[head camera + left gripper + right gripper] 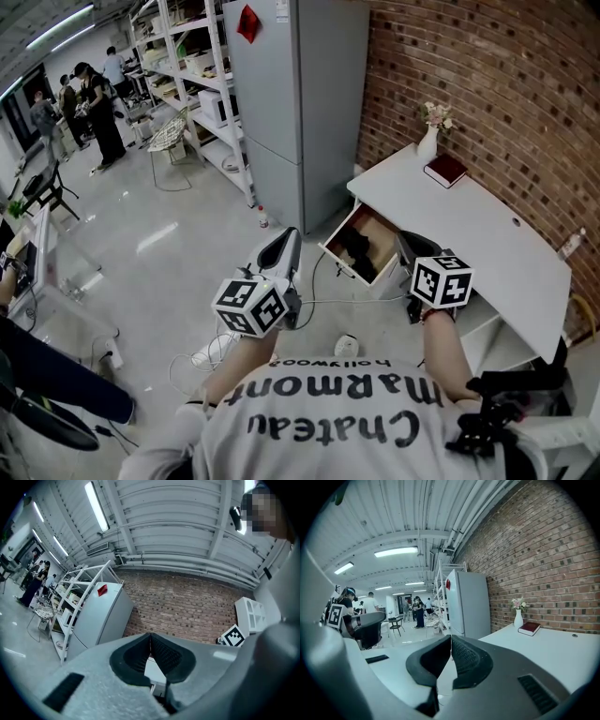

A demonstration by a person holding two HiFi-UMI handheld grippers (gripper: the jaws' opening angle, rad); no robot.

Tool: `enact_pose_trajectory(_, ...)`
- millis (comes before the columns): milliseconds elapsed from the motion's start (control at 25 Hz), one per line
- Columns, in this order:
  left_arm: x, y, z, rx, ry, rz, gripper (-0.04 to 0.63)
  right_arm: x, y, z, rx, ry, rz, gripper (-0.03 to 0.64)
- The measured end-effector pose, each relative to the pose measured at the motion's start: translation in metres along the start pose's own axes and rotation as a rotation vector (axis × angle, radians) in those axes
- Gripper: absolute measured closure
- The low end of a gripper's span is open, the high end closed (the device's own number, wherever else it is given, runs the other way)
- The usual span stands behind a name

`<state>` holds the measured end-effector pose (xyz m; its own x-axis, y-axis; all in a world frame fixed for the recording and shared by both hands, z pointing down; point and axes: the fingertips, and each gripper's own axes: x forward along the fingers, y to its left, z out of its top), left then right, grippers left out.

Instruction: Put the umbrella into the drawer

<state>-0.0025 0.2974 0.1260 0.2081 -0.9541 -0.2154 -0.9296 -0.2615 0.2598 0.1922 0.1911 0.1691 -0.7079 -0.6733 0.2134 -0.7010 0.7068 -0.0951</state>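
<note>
Brick-walled room, white desk point(487, 225): a dark shape, judged the umbrella point(356, 251), lies in the open drawer point(380, 234) at 12 o'clock, so left gripper point(287, 242) and right gripper point(409, 246) hang back with jaws pressed together and empty.

Desk point(487, 225): white, stood along the brick wall point(487, 84).
Vase point(427, 142): white and upright, with pale flowers, at the desk's far corner by the wall.
Book point(444, 171): dark red, closed, lay flat just beside the vase.
Fridge point(300, 103): tall and grey, stood near the desk's far end; a red tag point(248, 23) hung high on its side.
Shelving point(202, 75): white racks ran on beyond the fridge.
Chair point(169, 136): a wire one, on the pale floor point(169, 253) near the shelving.
People point(98, 108): a few stood far off down the room.
Cables point(202, 356): white, looped on the floor.
</note>
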Motion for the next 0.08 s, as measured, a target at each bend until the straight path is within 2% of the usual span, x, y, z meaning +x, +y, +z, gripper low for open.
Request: enact_pose_trajectory(80,0.0038,-0.0024,-0.0008,0.006,0.003,-0.007,0.580,0.0005,-0.0041,0.0002,0.005,-0.002,-0.002,0.601)
